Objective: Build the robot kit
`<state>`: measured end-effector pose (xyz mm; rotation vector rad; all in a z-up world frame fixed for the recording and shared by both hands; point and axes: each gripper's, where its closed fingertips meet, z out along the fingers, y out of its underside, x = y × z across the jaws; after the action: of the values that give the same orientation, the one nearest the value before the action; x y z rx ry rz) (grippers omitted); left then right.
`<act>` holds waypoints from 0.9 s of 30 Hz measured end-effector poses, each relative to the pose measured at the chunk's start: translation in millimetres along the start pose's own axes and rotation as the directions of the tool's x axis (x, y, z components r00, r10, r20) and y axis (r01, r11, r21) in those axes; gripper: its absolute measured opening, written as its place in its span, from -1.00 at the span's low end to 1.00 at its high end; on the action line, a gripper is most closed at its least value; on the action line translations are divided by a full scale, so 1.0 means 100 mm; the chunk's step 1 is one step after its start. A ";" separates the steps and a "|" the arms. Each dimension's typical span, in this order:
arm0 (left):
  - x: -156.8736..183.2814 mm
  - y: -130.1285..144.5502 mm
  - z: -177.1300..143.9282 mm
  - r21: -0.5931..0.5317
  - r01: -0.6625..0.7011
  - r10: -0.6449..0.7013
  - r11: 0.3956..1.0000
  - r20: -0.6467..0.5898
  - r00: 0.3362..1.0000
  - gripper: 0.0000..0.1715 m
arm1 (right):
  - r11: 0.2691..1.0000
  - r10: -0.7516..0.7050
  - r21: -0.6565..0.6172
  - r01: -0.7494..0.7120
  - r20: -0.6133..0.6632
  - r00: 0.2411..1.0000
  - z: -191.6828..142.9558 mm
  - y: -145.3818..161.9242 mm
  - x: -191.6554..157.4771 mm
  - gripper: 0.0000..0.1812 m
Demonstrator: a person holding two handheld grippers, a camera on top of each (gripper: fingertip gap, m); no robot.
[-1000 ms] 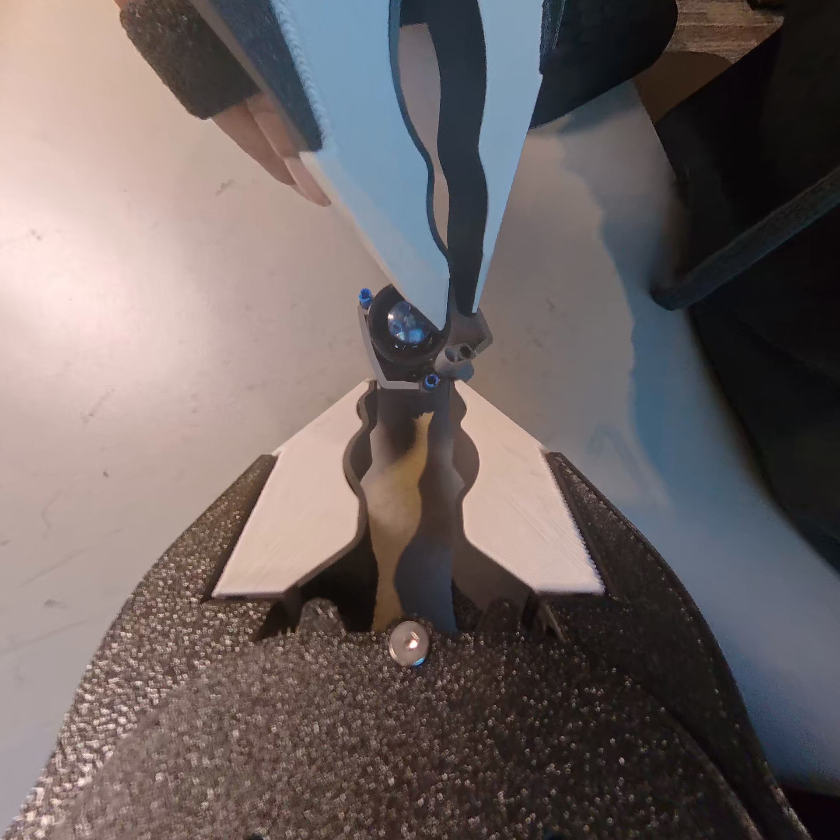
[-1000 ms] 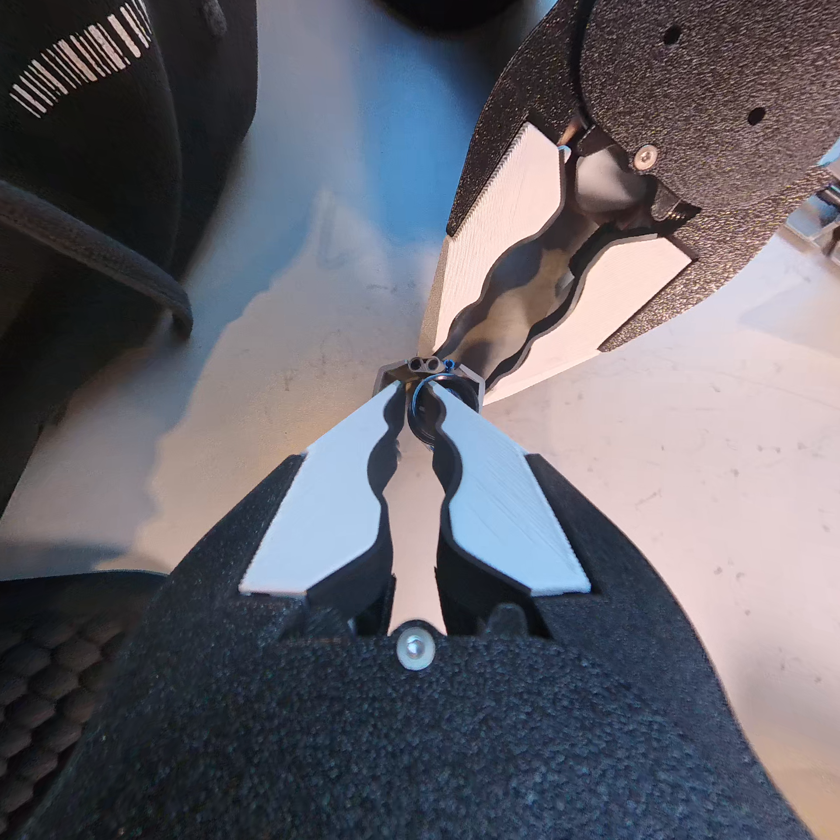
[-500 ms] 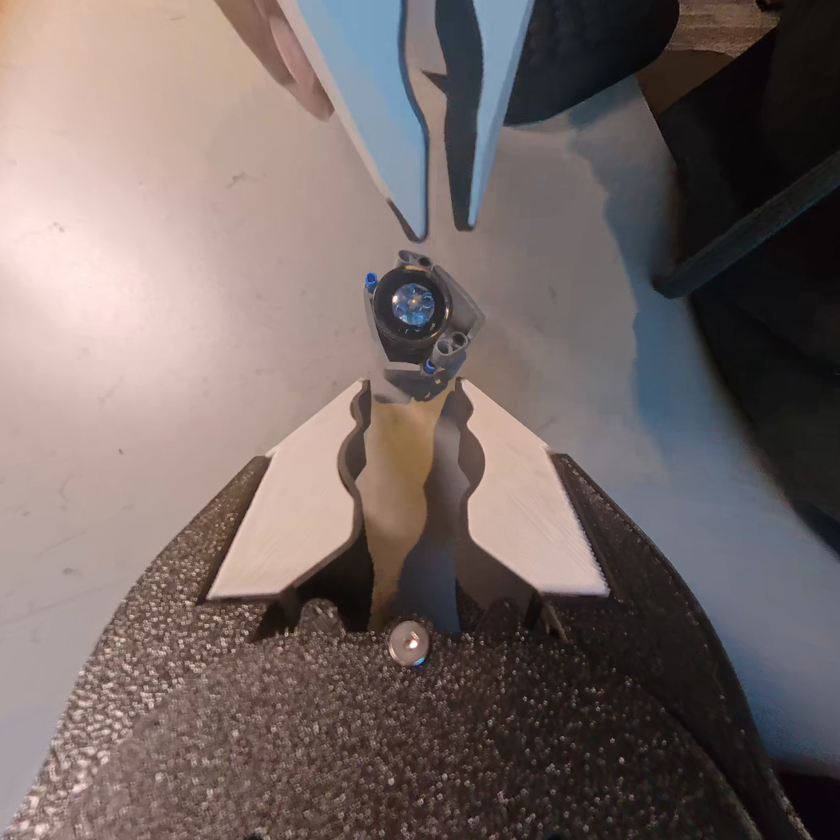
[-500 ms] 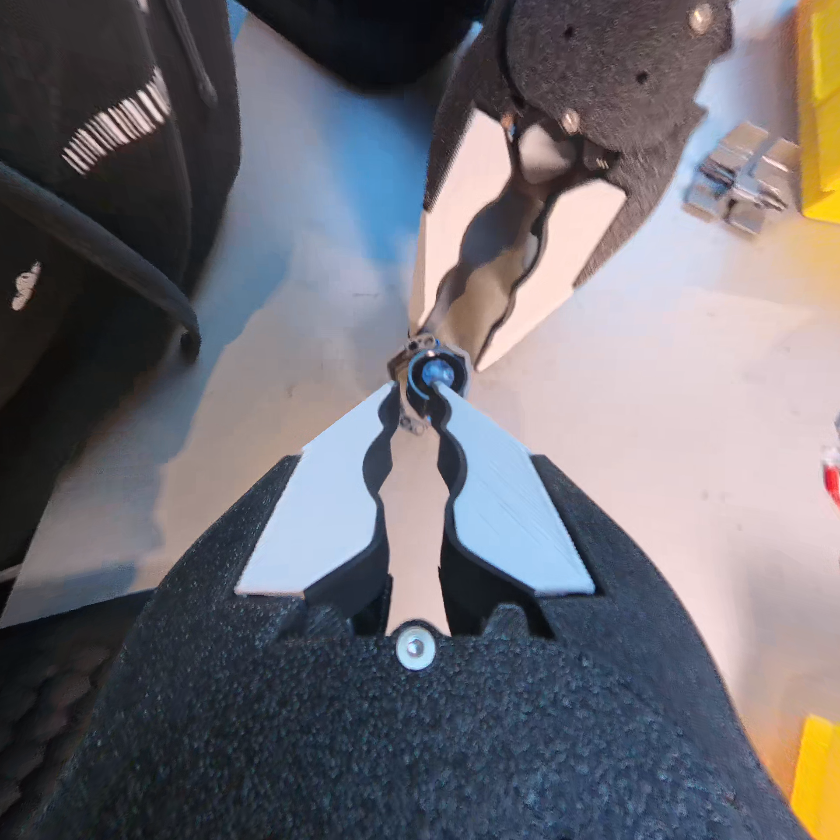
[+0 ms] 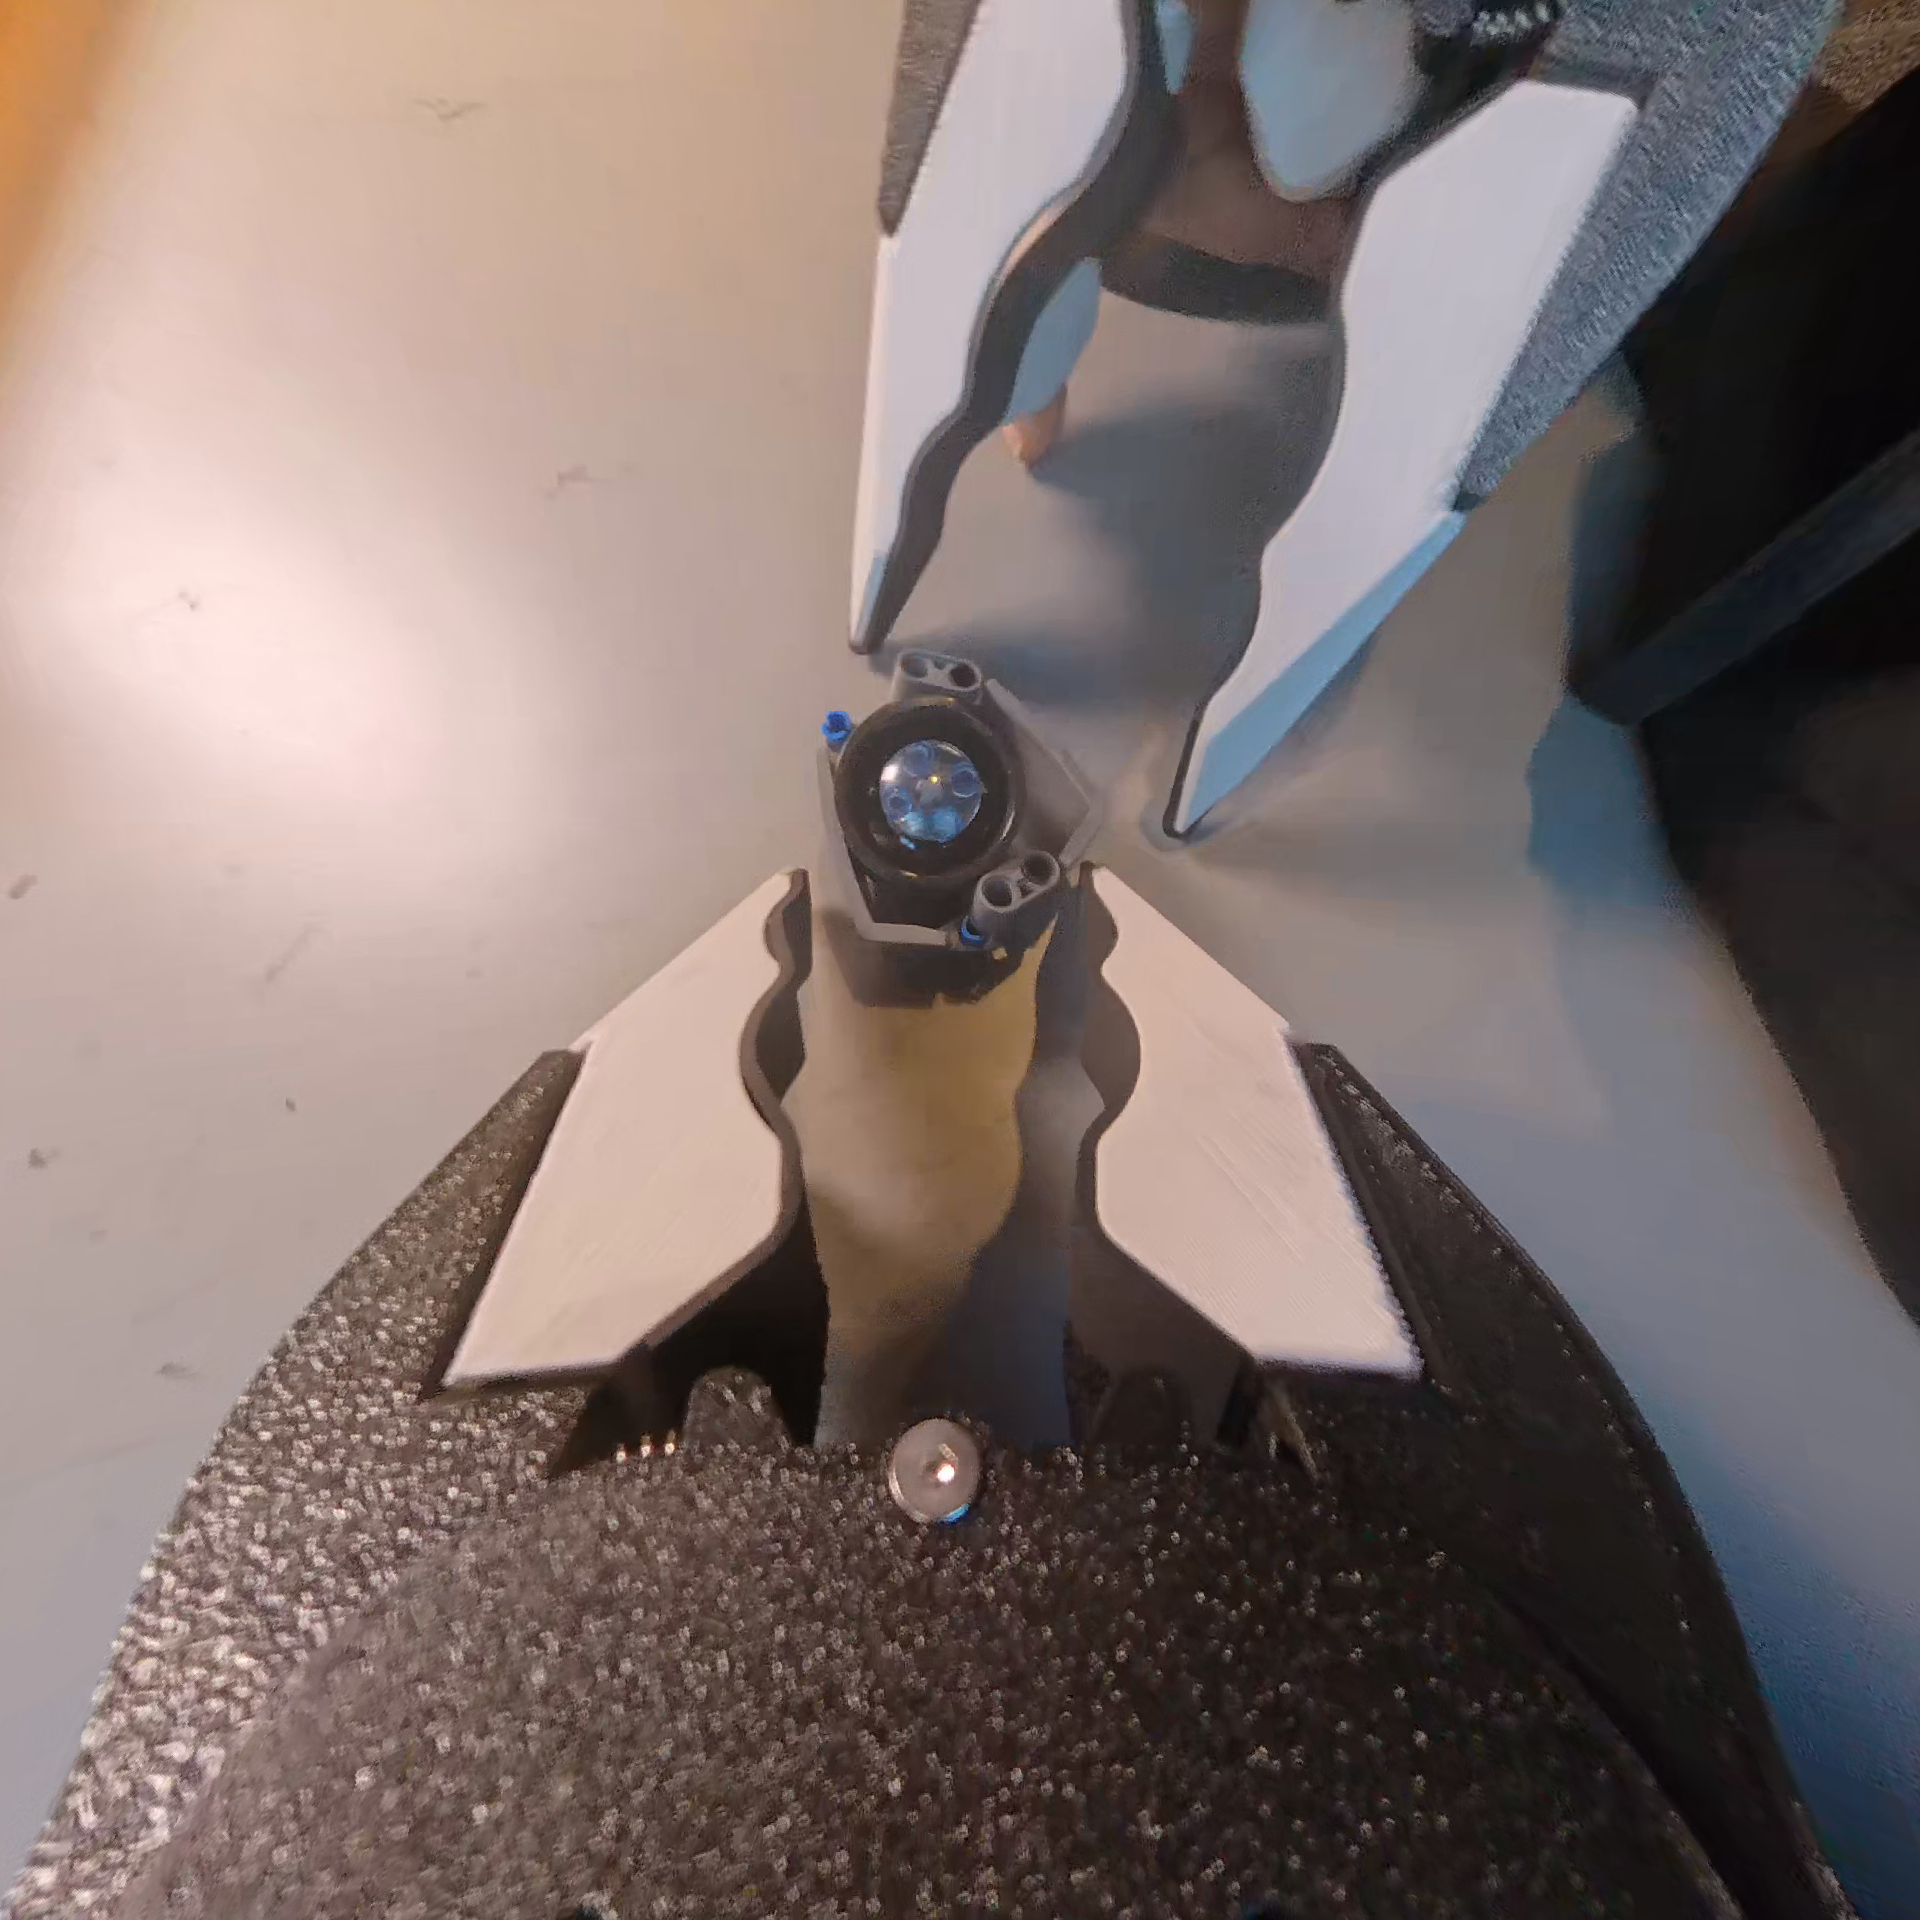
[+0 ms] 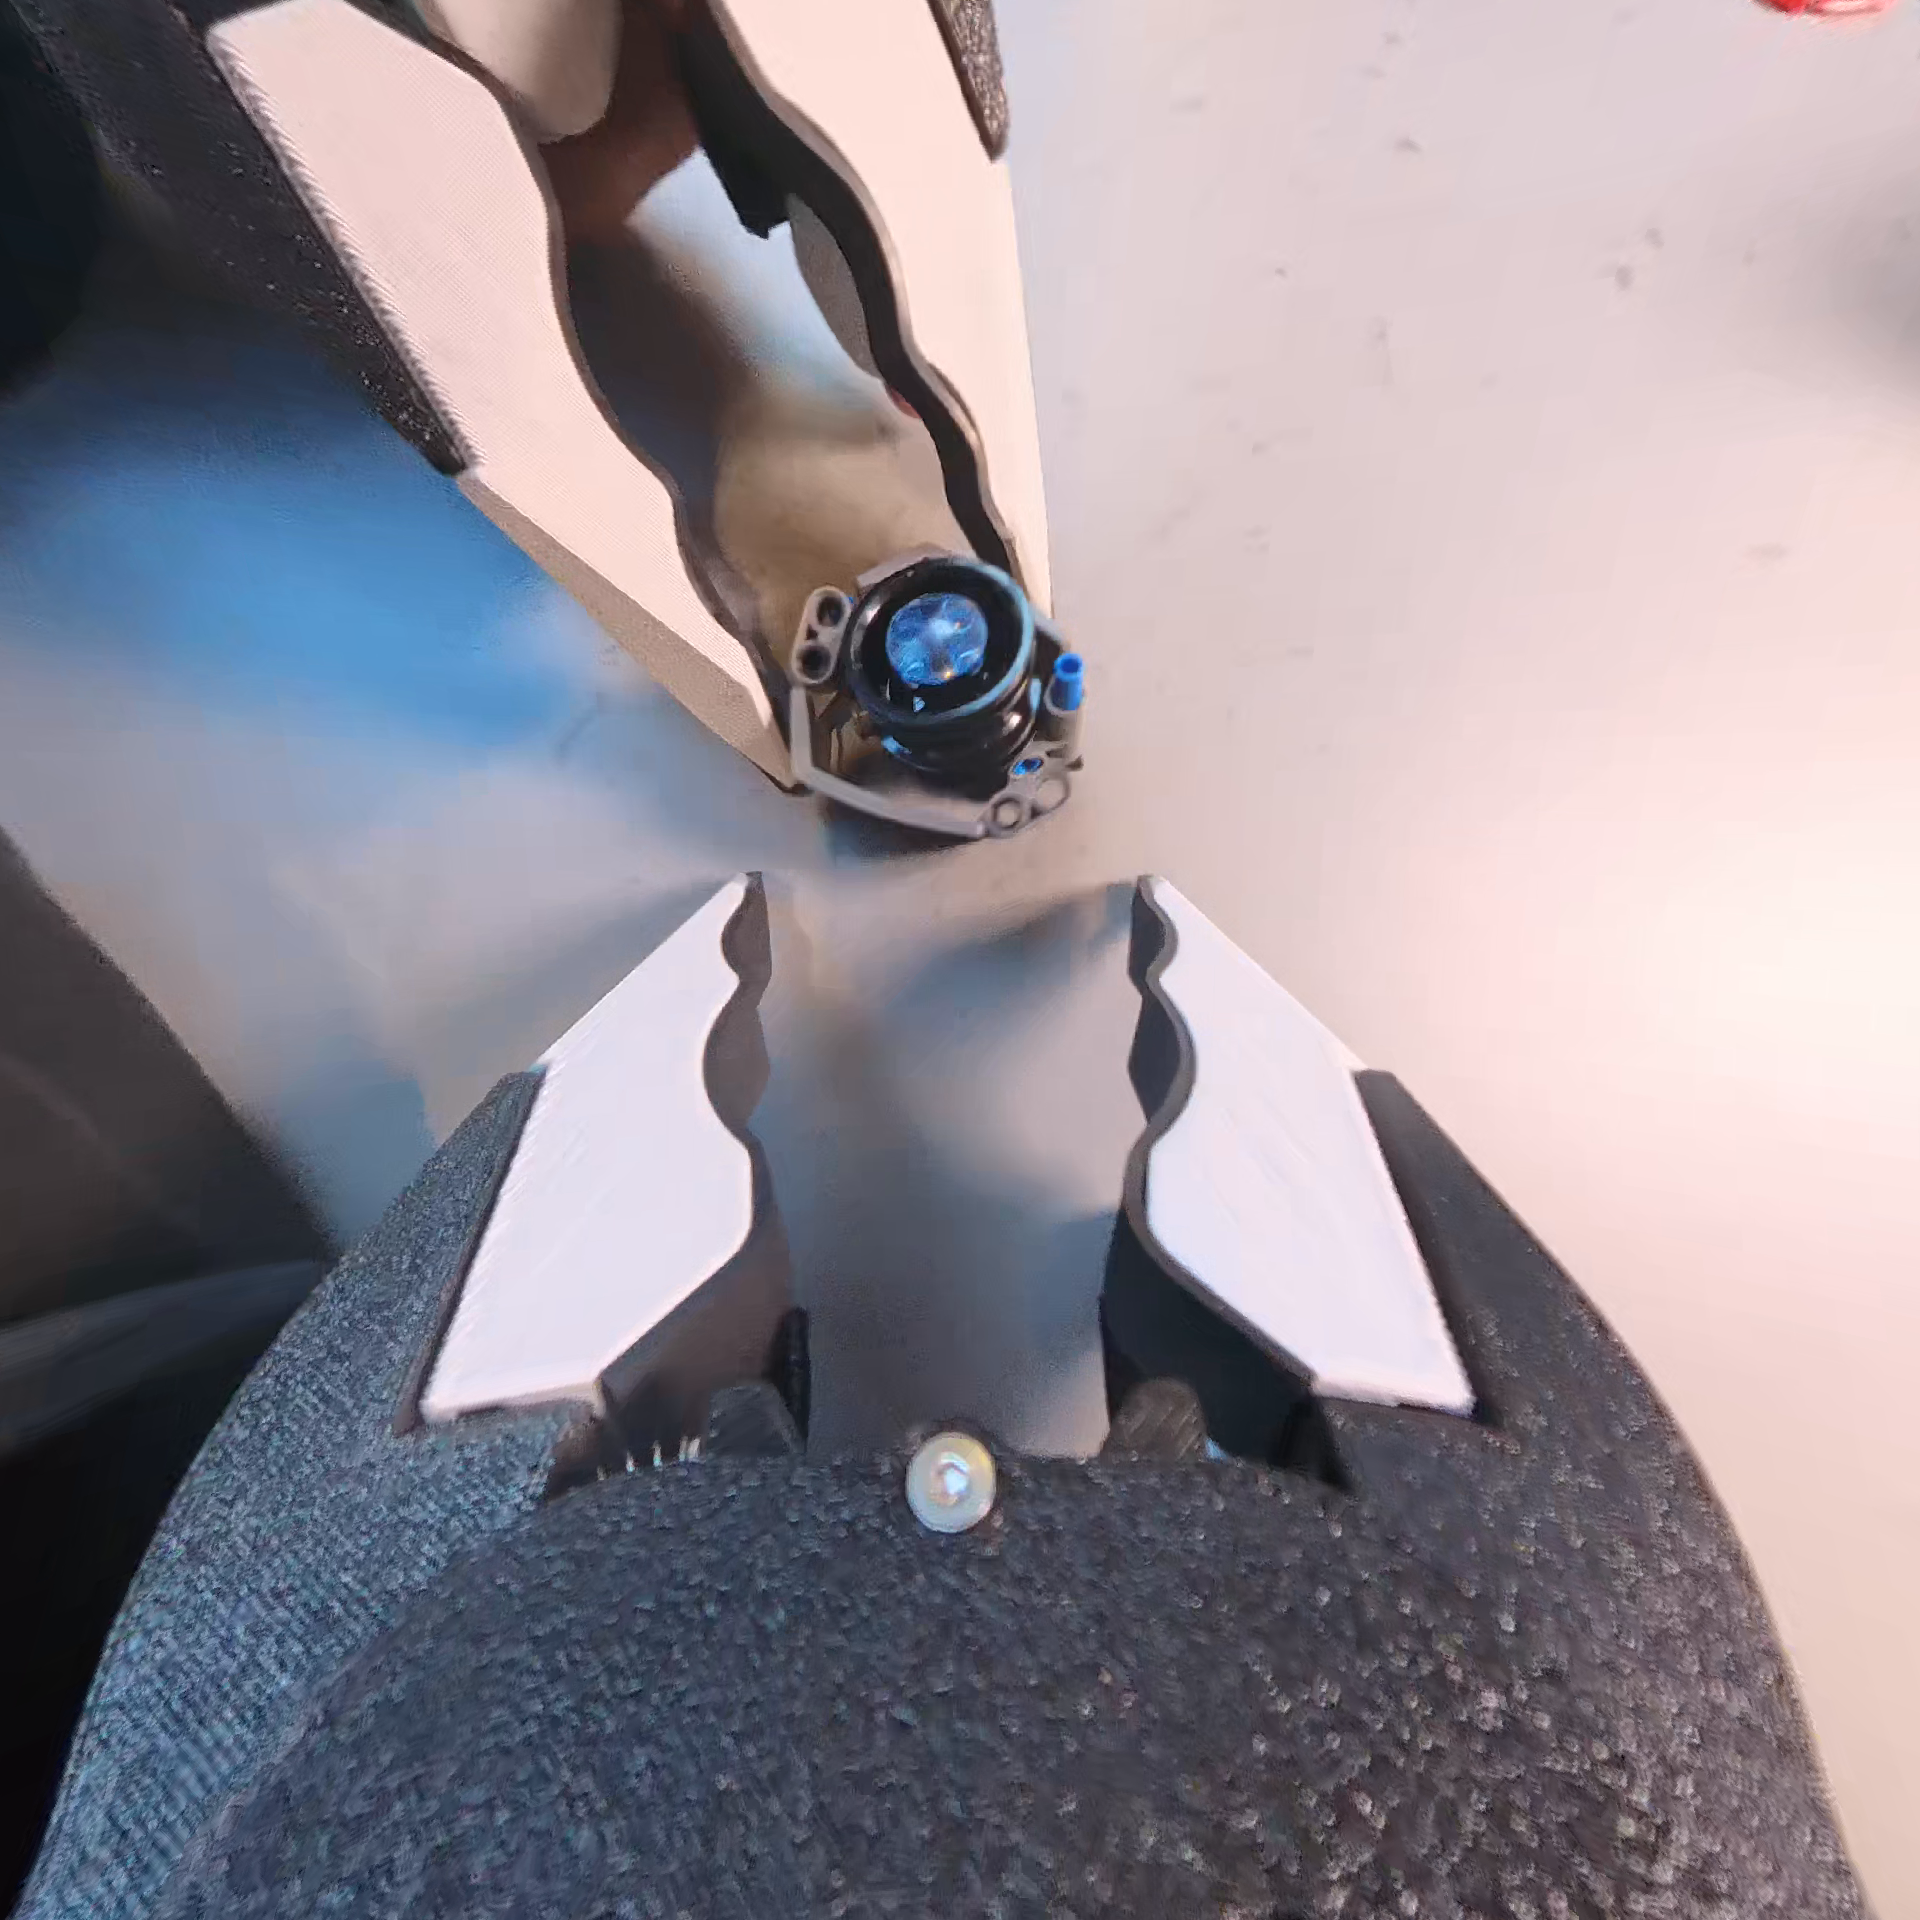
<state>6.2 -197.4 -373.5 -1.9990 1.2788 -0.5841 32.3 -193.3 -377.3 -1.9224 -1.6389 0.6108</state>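
The left hand-held gripper [image 5: 940,914] grips a small grey toy-brick assembly [image 5: 940,821], a frame around a black ring with a clear blue stud inside, pinched at its near end by fingertips closed only to its width and held just over the pale desk [image 5: 312,520]. The right hand-held gripper [image 6: 945,883] stands wide open and empty, just short of the assembly. It looks light, rigid and slick, its blue pins [image 6: 1067,665] likely to pop loose, so the flat grey frame sides seem the safest hold.

Pale scuffed tabletop [image 5: 364,520]; small grey-black brick assembly [image 5: 935,821] on it.
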 end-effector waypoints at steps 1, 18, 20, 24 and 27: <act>0.02 0.01 0.01 -0.007 0.003 -0.003 1.000 0.003 1.000 -0.42 | 1.000 0.011 0.018 -0.010 -0.036 0.999 -0.01 0.00 -0.01 -0.25; 0.18 0.05 -0.11 0.014 0.085 -0.085 0.996 -0.020 0.996 -0.46 | 0.989 -0.102 0.118 0.087 0.128 0.987 0.03 -0.19 -0.17 -0.41; 0.17 0.04 -0.13 0.026 0.093 -0.092 0.995 -0.025 0.995 -0.47 | 0.989 -0.123 0.102 0.111 0.124 0.985 0.05 -0.18 -0.18 -0.39; 0.23 0.04 -0.13 0.026 0.085 -0.084 0.996 -0.058 0.995 -0.54 | 0.981 -0.171 0.106 0.160 0.105 0.980 0.07 -0.19 -0.20 -0.49; 0.26 0.05 -0.13 0.013 0.072 -0.071 0.997 -0.067 0.995 -0.52 | 0.980 -0.178 0.107 0.166 0.117 0.977 0.05 -0.20 -0.21 -0.49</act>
<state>5.2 -226.8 -369.0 -2.0345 1.2418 -0.6988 11.0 -210.7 -368.4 -1.6818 -1.7969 0.7396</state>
